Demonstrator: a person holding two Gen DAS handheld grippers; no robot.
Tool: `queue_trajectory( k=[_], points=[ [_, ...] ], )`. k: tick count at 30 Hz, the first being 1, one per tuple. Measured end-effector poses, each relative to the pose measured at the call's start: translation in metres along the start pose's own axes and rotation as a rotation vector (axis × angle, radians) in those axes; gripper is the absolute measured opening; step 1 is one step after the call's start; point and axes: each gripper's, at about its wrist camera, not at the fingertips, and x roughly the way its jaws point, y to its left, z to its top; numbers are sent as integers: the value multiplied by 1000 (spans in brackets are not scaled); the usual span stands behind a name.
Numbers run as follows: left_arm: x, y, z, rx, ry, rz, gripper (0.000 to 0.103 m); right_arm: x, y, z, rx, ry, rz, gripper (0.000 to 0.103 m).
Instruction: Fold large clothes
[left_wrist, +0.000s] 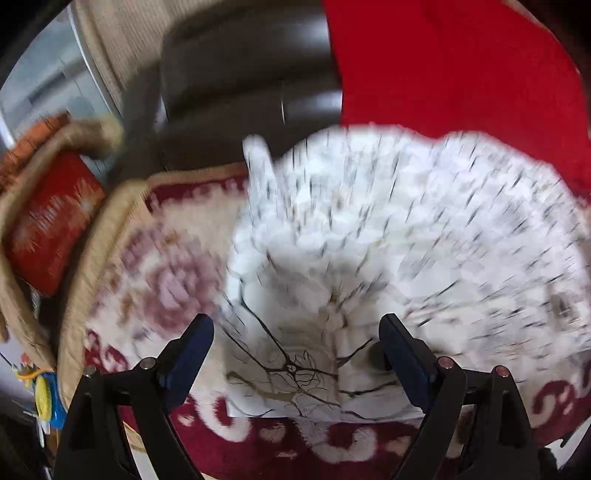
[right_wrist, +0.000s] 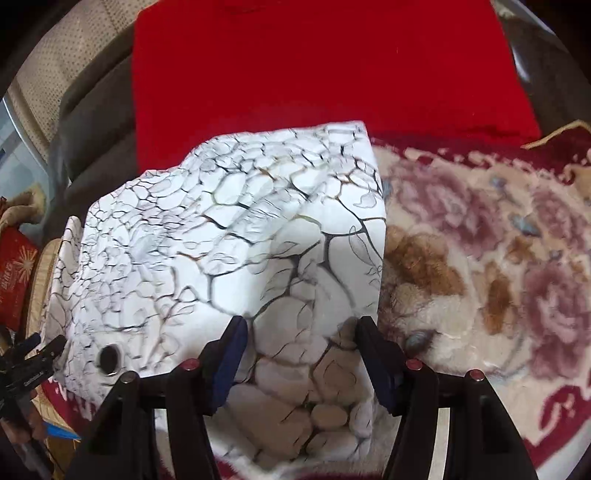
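A white garment with a black and tan crackle print (left_wrist: 388, 236) lies folded over on a red and cream floral rug (left_wrist: 155, 266). My left gripper (left_wrist: 297, 326) is open just above the garment's near edge, nothing between its fingers; this view is motion-blurred. In the right wrist view the same garment (right_wrist: 229, 236) lies bunched, its right edge straight. My right gripper (right_wrist: 299, 326) is open, its fingers (right_wrist: 373, 354) straddling the near part of the cloth without pinching it. The left gripper (right_wrist: 33, 354) shows at the far left edge.
A red cloth (right_wrist: 317, 70) lies behind the garment over a dark sofa (left_wrist: 240, 74). The floral rug (right_wrist: 487, 258) extends to the right. A wicker basket with a red box (left_wrist: 51, 218) stands at the left. Toys (left_wrist: 40, 395) lie at the lower left.
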Motion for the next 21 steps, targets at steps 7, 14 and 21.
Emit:
queue_trajectory(
  k=[7,14,21],
  points=[
    [-84,1,3,-24,-167,5,91,-69,33,-4,-73,-121,63,67],
    [-129,9,-3,-45,-242,9,91,-118,75,-21,-150,-182,73,67],
    [-164,6,-16,-43,-284,1,91,-153,101,-39,-201,-207,35,67]
  ],
)
